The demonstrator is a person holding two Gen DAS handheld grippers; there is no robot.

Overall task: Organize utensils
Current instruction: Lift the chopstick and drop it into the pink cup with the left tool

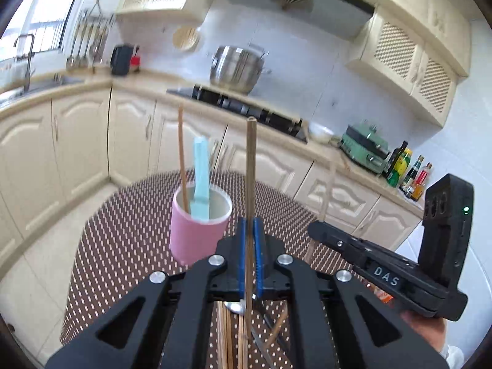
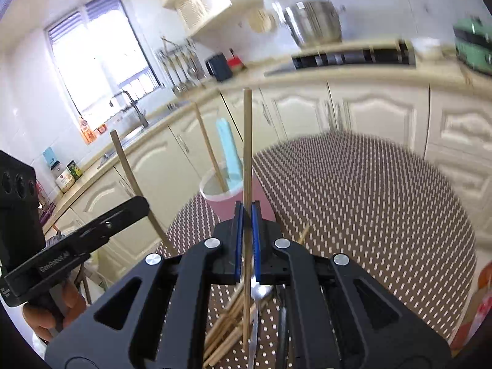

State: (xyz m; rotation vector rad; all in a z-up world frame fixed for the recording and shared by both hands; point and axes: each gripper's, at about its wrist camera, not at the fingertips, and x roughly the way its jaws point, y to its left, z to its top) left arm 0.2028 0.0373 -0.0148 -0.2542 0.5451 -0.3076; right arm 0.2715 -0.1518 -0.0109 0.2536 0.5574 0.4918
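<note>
Your left gripper (image 1: 249, 233) had its jaws clenched on a wooden chopstick (image 1: 249, 166), which stood upright between the blue pads, its top end well above them and its lower end hanging below, over the loose utensils (image 1: 246, 338) on the tabletop (image 1: 123, 246). Your right gripper (image 2: 246, 218) was likewise clamped on a second chopstick (image 2: 247, 141), also upright and passing straight between the pads. Just beyond both sets of jaws stood the pink cup (image 1: 196, 230), holding one chopstick and a light blue utensil (image 1: 200, 178). Below your right jaws lay more chopsticks (image 2: 227, 323) and a metal spoon (image 2: 259, 292).
</note>
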